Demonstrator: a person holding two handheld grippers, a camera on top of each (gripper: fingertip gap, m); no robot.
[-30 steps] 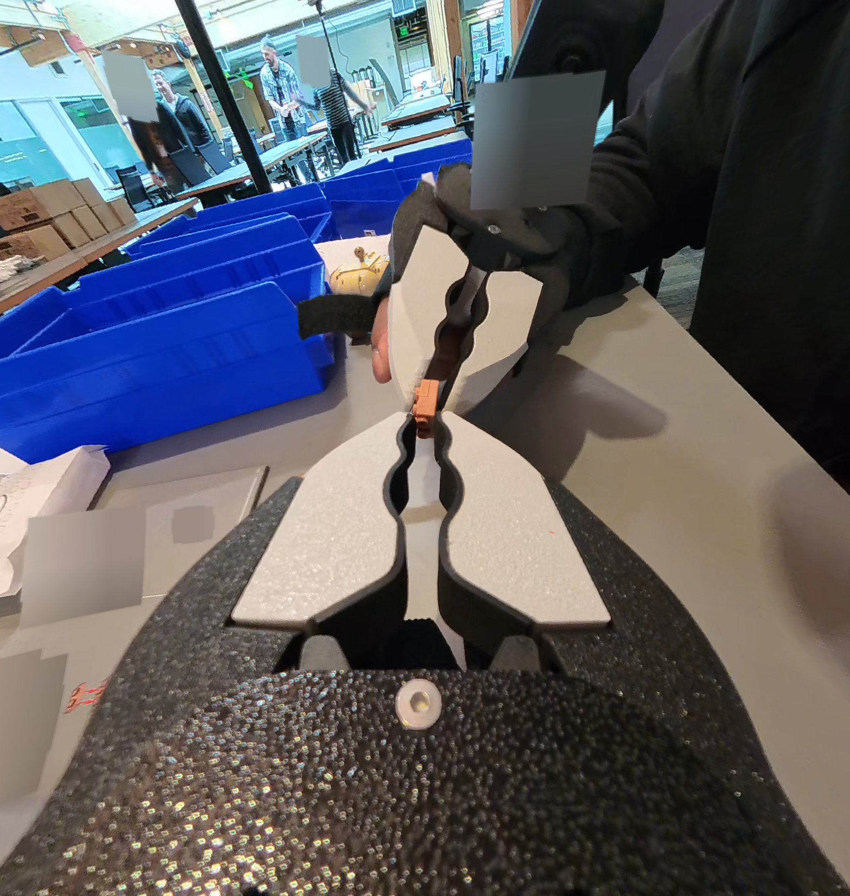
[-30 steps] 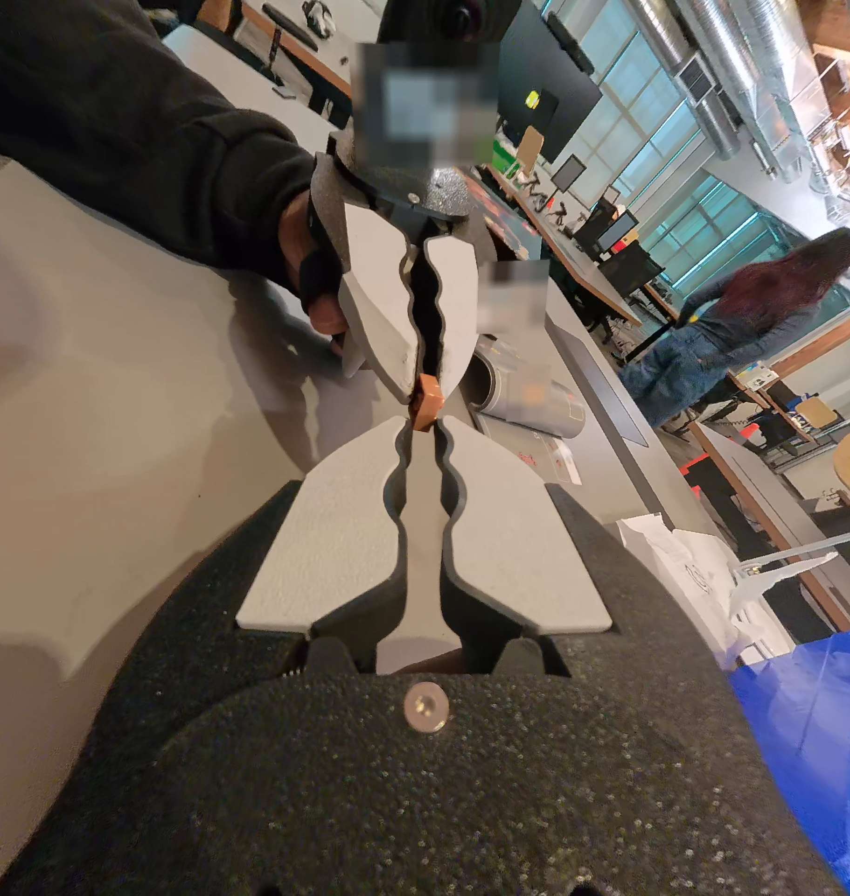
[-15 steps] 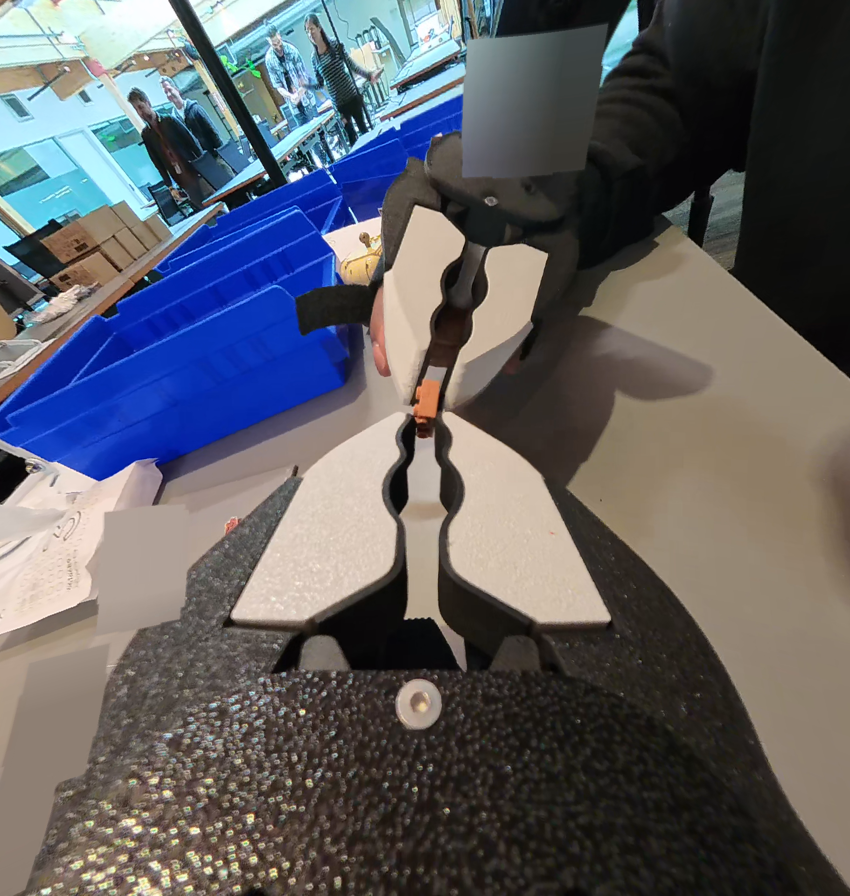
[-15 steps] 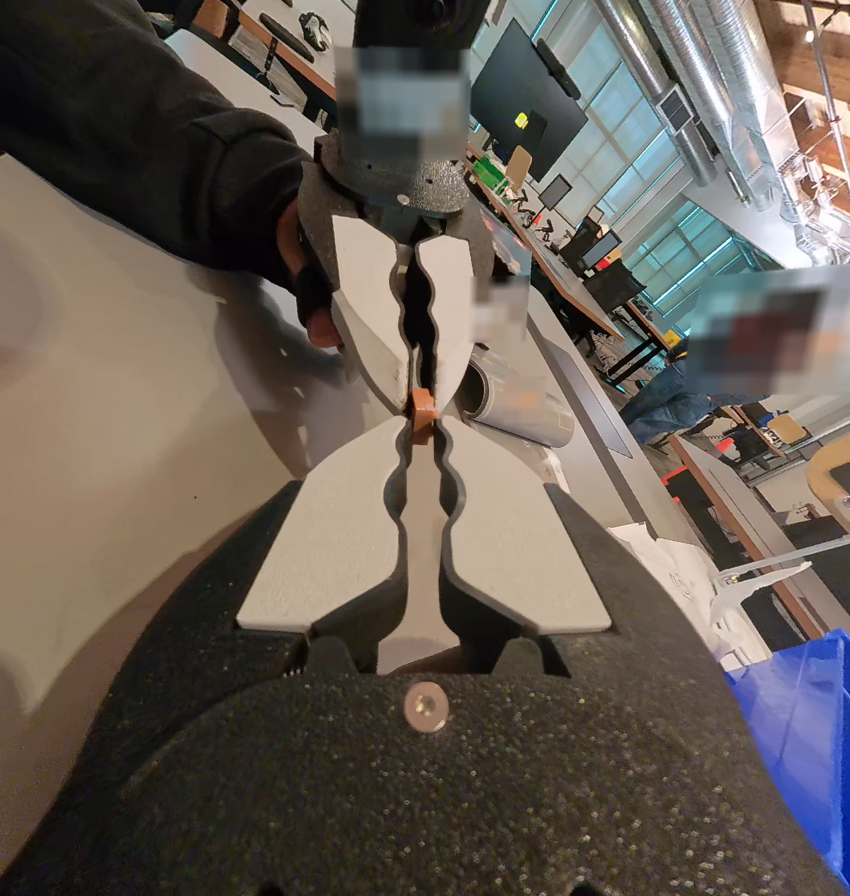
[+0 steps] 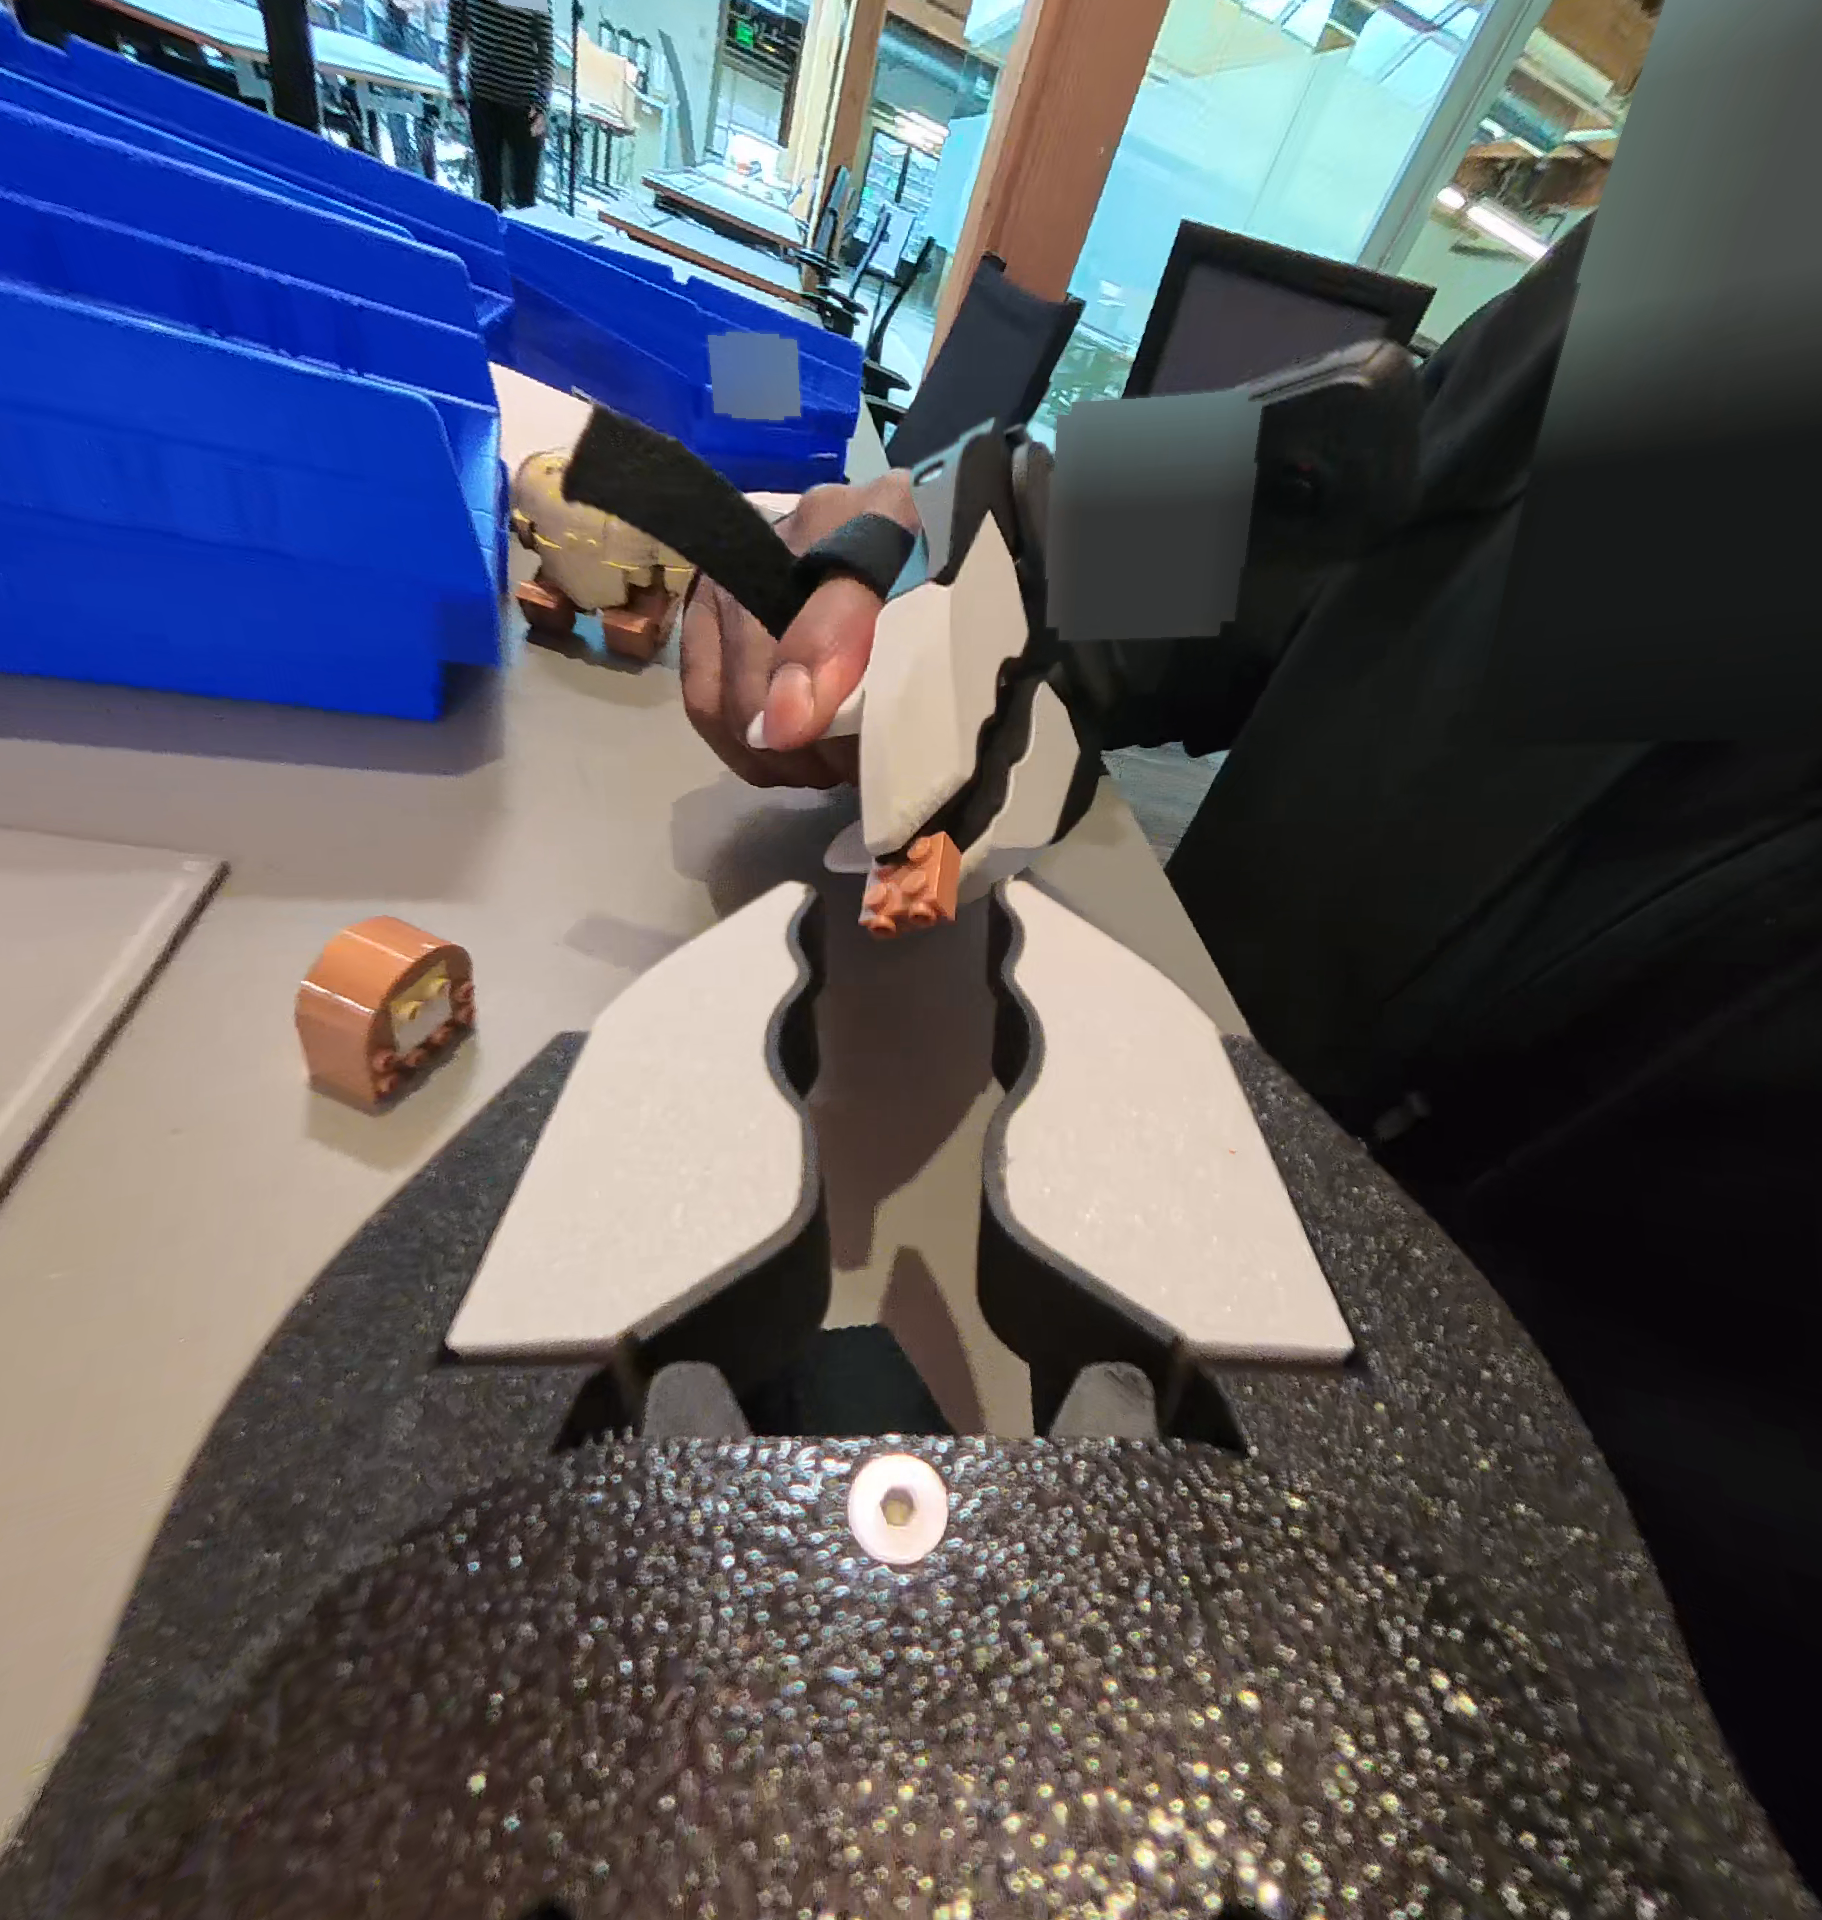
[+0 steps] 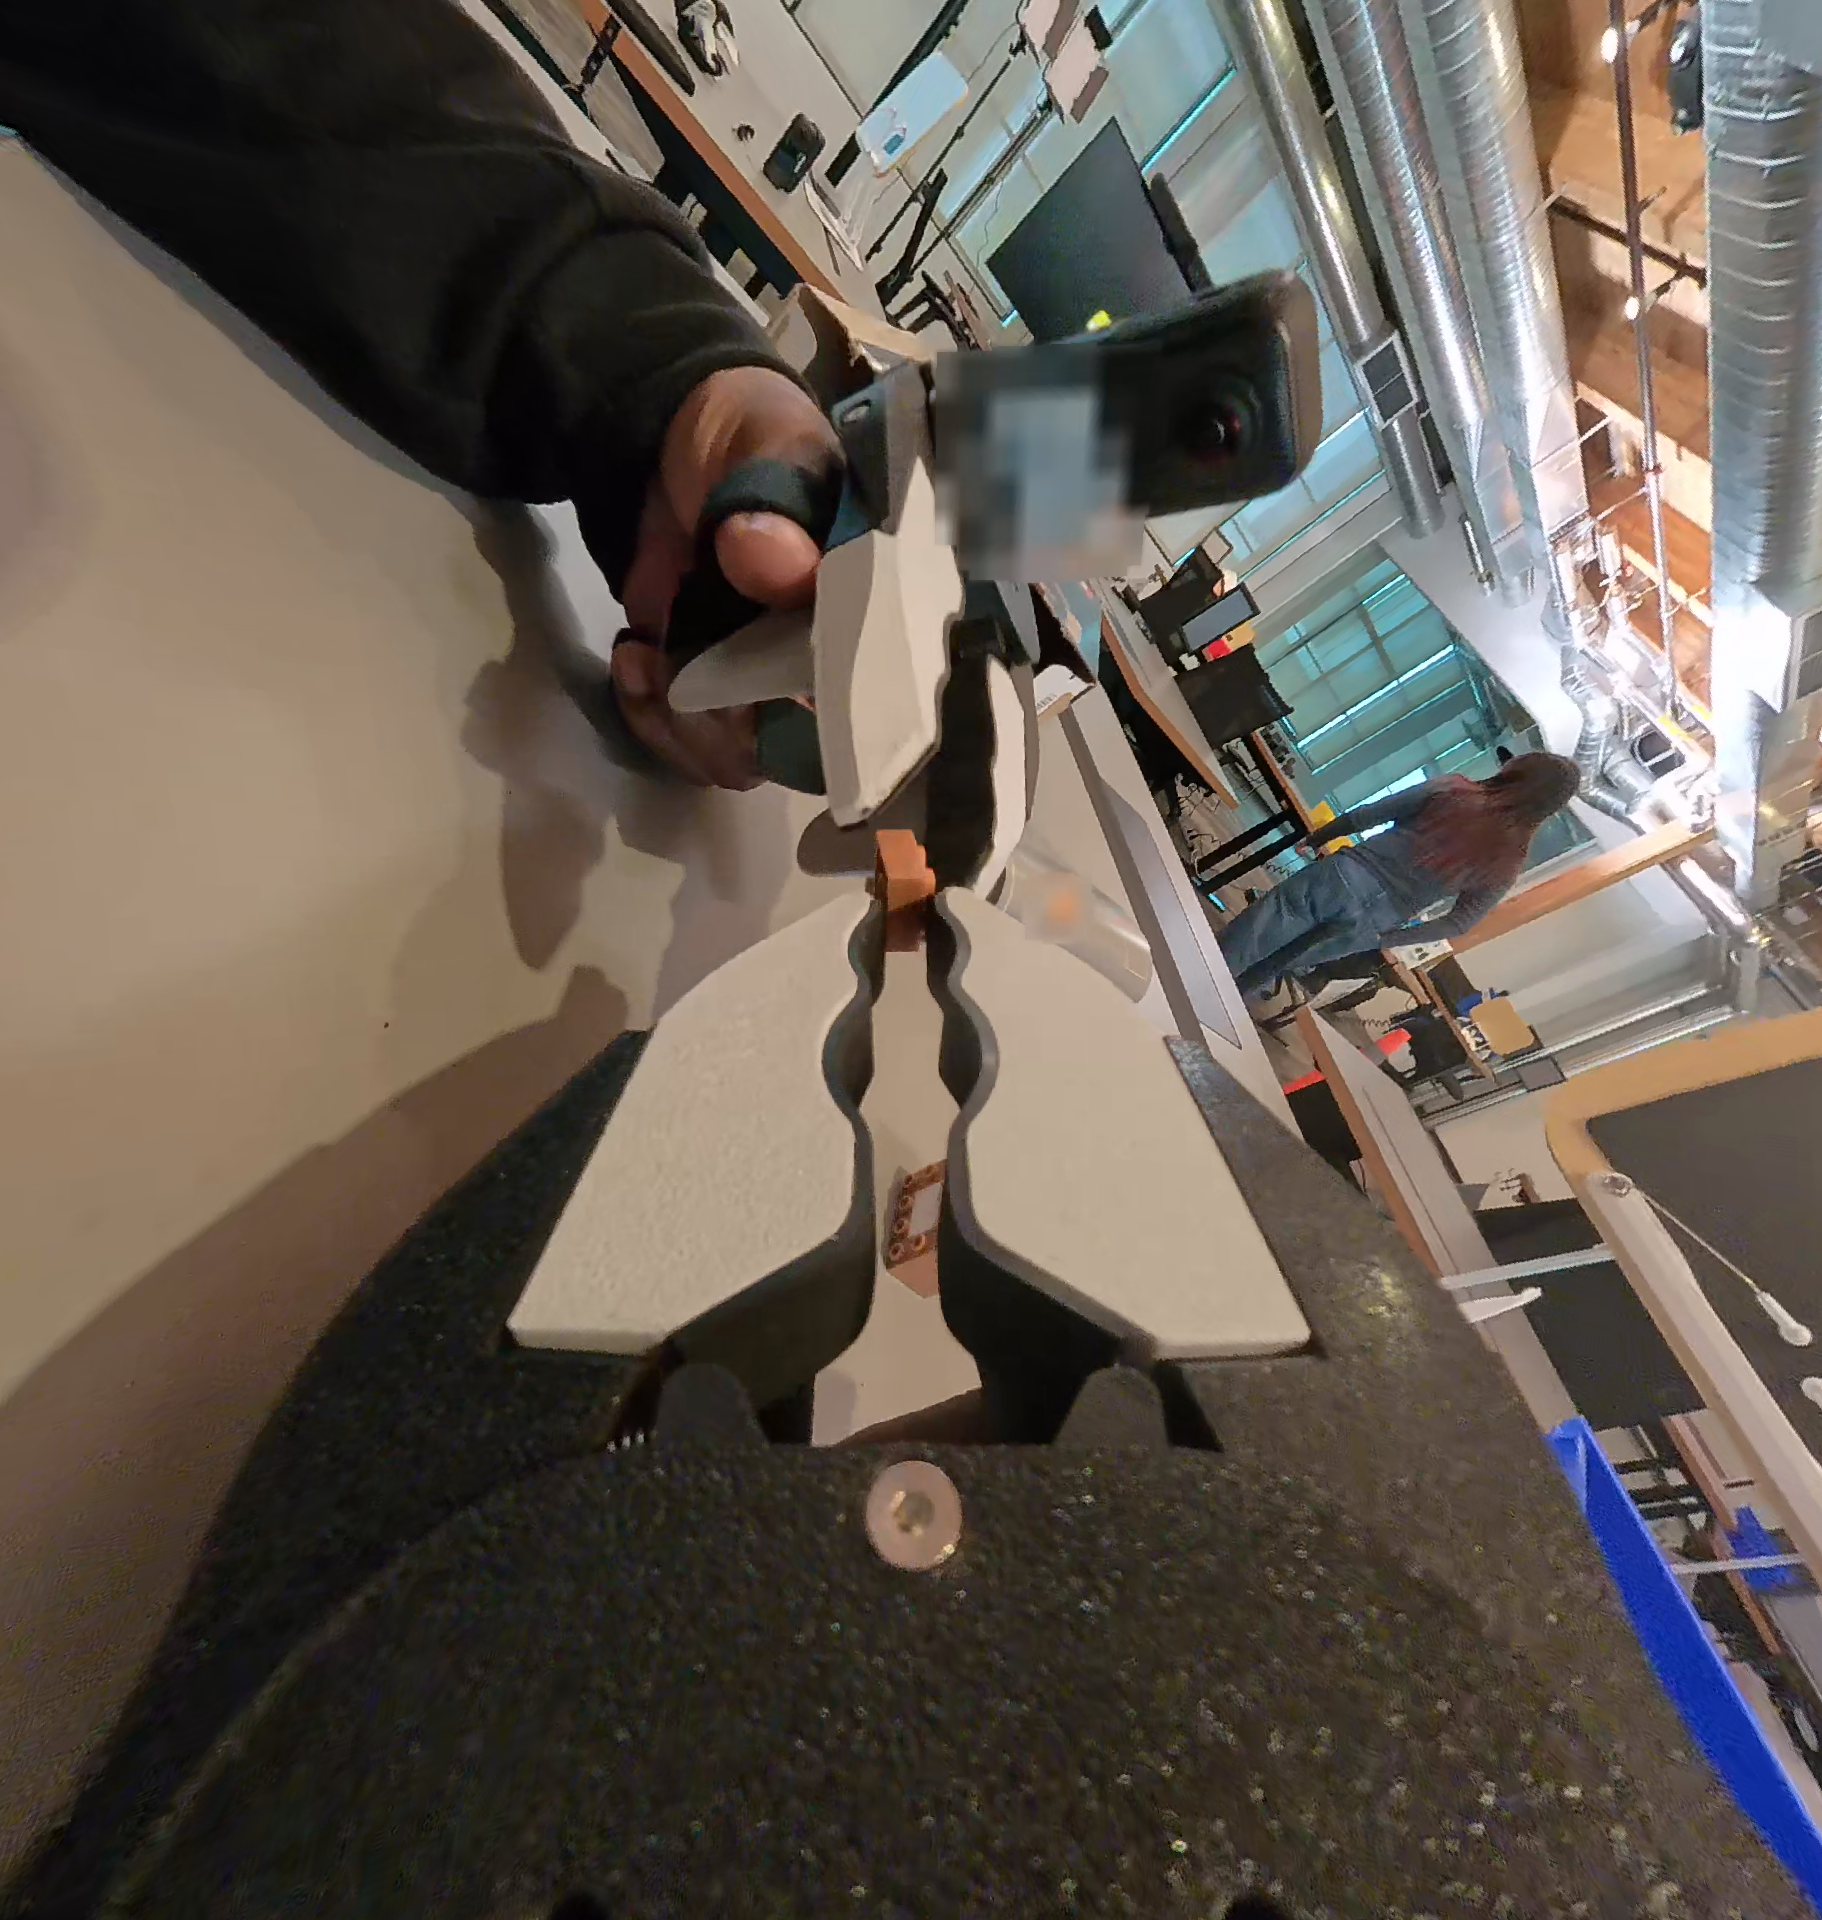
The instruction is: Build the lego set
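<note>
Far left on my left wrist feed, the blue bins [image 5: 211, 499] line the counter [image 5: 263, 1195]. A rounded brown block assembly [image 5: 382, 1008] lies on its side just right of them. At centre, my left hand-held gripper [image 5: 902, 899] has just let go: a moment ago its fingers were pinched on the small orange-brown brick [image 5: 912, 883], and now they stand spread with clear space on both sides of it. Further right, my right hand-held gripper [image 6: 907, 914] stays clenched on that brick, which hangs in the air above the counter, carried by that one alone.
</note>
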